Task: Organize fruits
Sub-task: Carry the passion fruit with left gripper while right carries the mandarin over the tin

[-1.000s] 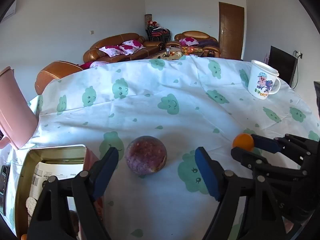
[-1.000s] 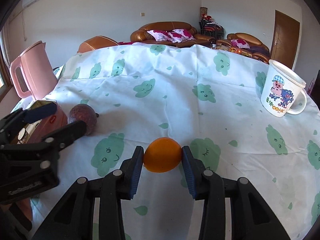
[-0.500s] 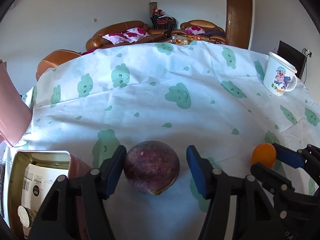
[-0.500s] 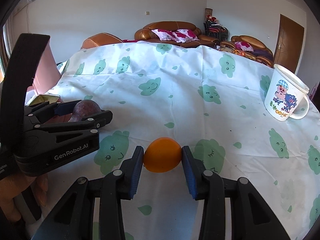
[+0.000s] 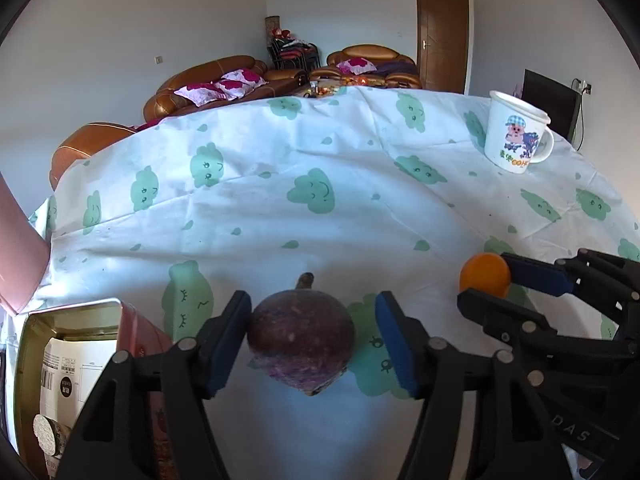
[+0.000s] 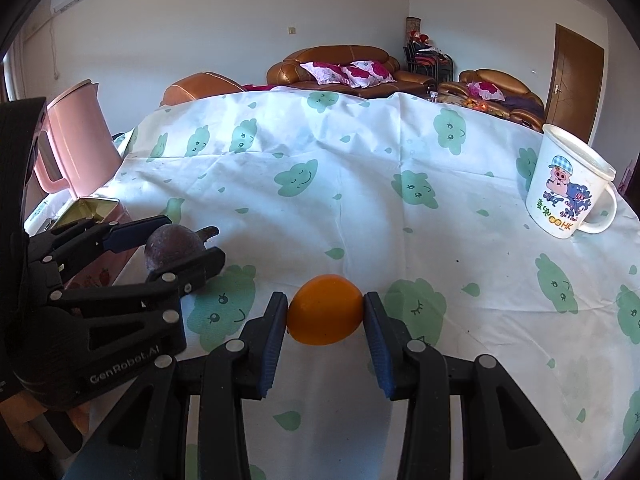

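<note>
Cloud-print tablecloth [image 6: 360, 184]; right tool [image 6: 325, 322] clamps orange [image 6: 325, 315]; left tool [image 5: 312, 336] opening around mangosteen [image 5: 301, 342].

Orange fruit [image 6: 325, 315], purple-brown fruit [image 5: 301, 340], white cloth [image 5: 280, 216] w/ green clouds, pink kettle [image 6: 78, 136], blue-padded black claws.

Fruits: we count two, one purple fruit [image 5: 301, 338] and one orange [image 6: 325, 309].
Grippers: we count two, the left gripper [image 5: 312, 340] and the right gripper [image 6: 325, 322].
Mugs: we see one white cartoon mug [image 6: 570, 194].
Kettles: we see one pink kettle [image 6: 76, 140].
Tins: we see one open tin [image 5: 68, 364].
Benches: we count one bench [image 5: 320, 216] under a cloud-print cloth.
</note>
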{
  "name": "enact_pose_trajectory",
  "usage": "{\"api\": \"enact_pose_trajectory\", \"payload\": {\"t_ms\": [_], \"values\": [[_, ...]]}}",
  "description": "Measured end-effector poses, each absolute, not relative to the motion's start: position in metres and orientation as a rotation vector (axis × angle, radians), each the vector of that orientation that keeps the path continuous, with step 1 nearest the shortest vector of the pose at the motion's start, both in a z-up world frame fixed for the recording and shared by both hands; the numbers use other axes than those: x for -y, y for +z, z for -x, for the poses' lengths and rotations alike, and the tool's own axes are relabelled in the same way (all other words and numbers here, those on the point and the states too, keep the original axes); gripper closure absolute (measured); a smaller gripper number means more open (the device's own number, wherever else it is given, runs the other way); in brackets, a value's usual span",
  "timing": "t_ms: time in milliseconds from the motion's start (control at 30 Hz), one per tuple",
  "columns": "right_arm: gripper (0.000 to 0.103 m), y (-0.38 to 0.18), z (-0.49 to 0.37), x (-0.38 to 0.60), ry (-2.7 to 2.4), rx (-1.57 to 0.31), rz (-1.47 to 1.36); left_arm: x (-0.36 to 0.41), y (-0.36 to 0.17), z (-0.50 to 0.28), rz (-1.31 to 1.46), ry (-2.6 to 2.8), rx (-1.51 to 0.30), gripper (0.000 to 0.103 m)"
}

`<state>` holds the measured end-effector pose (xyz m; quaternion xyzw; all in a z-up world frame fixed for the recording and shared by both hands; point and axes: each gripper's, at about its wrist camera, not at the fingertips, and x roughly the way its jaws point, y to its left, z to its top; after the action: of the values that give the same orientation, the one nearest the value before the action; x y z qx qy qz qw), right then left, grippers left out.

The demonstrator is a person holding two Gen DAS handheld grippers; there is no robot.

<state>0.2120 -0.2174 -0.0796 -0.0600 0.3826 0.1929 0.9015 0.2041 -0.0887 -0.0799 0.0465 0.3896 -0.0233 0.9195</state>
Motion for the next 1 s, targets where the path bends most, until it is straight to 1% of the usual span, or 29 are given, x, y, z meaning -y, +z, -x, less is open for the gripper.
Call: {"api": "enact_pose_trajectory", "payload": {"t_ms": [100, 133, 167, 200, 467, 1000], "values": [[0.062, -0.079, -0.212, 0.219, 0.399, -0.792, 0.118, 0.085, -0.08, -0.205, -0.072, -0.054, -0.805, 0.036], [0.062, -0.079, -0.213, 0.219, 0.4, -0.793, 0.117, 0.084, -0.08, -0.205, -0.066, -0.046, -0.808, 0.04], [0.062, -0.08, -0.213, 0.219, 0.399, -0.793, 0.116, 0.082, -0.08, -0.206, -0.064, -0.034, -0.809, 0.047], [0.062, -0.079, -0.213, 0.22, 0.399, -0.791, 0.112, 0.081, -0.08, -0.206, -0.059, -0.033, -0.807, 0.05], [0.062, -0.074, -0.209, 0.228, 0.402, -0.753, 0.073, 0.079, -0.078, -0.199, -0.038, -0.078, -0.791, 0.05], [0.062, -0.06, -0.194, 0.237, 0.44, -0.636, 0.03, 0.078, -0.057, -0.168, -0.018, -0.094, -0.614, 0.05]]}}
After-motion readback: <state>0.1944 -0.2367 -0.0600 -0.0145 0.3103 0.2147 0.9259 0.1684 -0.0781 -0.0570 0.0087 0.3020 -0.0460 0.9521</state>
